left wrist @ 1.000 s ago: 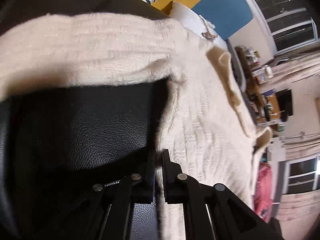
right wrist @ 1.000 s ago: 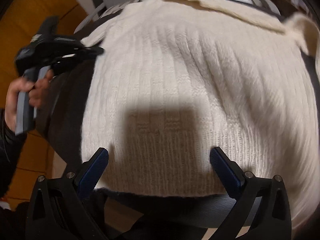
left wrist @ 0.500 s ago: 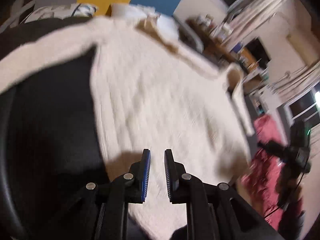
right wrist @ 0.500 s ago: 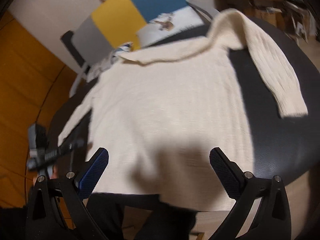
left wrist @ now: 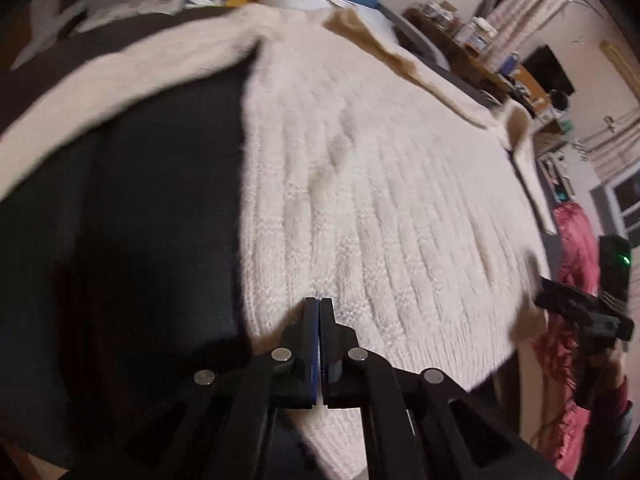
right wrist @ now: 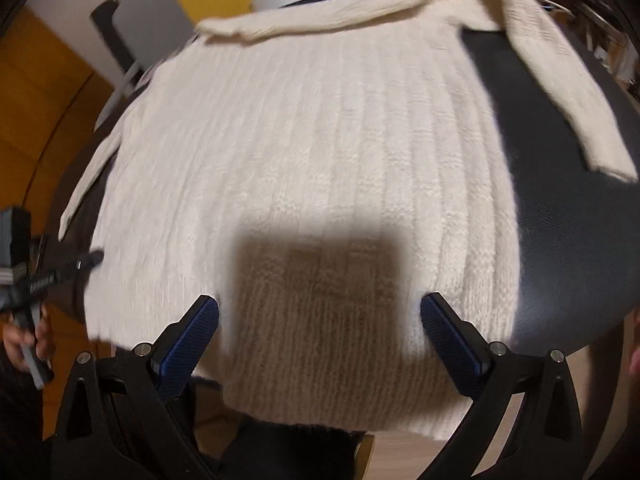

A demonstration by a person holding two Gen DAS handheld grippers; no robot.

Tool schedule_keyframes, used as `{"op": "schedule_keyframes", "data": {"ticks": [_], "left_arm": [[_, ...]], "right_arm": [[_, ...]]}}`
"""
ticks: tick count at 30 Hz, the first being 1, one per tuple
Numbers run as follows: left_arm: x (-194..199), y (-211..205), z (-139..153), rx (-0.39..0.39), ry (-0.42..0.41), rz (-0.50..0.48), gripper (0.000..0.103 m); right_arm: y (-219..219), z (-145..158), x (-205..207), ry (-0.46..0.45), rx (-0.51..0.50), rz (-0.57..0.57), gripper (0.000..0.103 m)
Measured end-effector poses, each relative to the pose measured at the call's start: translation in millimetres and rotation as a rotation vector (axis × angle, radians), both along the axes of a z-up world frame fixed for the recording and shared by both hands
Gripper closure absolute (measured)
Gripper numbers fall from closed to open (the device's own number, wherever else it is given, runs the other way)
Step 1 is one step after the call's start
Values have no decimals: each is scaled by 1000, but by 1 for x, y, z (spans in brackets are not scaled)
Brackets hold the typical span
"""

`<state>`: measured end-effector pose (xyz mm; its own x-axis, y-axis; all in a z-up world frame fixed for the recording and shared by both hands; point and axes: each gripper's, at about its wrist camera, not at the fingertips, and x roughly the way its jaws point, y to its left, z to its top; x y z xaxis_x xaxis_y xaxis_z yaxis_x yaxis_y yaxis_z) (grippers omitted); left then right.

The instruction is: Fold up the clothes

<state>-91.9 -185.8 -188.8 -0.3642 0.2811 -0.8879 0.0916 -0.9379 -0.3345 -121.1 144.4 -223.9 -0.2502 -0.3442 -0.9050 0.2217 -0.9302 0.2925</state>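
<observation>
Sweater [right wrist: 304, 152] flat on dark table [right wrist: 560, 240]; left gripper [left wrist: 319, 304] closed, empty; right gripper [right wrist: 319, 312] wide open above hem.

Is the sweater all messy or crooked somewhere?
Mostly it lies flat. The cream sweater has its hem hanging over the dark table's near edge, and its collar is folded over, a bit crooked.

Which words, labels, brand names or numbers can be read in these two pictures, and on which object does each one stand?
No text can be read with certainty.
Left gripper: a pale printed line on its dark body, too blurred to read.
Sweater: no label or print visible.
Shelf clutter in the background: far too small and blurred to read.
</observation>
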Motion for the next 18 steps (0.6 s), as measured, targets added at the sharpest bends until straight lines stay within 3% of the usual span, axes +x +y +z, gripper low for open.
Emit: {"op": "schedule_keyframes", "data": {"ticks": [2, 4, 6, 8, 11, 14, 18], "left_arm": [[-1, -11, 4, 41, -16, 15, 100], [8, -31, 17, 63, 18, 42, 89], [23, -67, 28, 68, 51, 123, 89], [43, -119, 28, 108, 58, 270, 89], [89, -217, 16, 165, 52, 596, 89], [135, -292, 9, 224, 81, 851, 88], [153, -341, 5, 271, 108, 930, 85]], "right_arm": [[-16, 1, 2, -7, 30, 58, 0], [-27, 3, -1, -11, 90, 102, 0], [-35, 15, -8, 18, 99, 117, 0], [-43, 33, -17, 64, 75, 118, 0], [-76, 54, -31, 130, 13, 173, 0], [-132, 52, -47, 146, -8, 258, 0], [-212, 42, -64, 148, -43, 373, 0]]}}
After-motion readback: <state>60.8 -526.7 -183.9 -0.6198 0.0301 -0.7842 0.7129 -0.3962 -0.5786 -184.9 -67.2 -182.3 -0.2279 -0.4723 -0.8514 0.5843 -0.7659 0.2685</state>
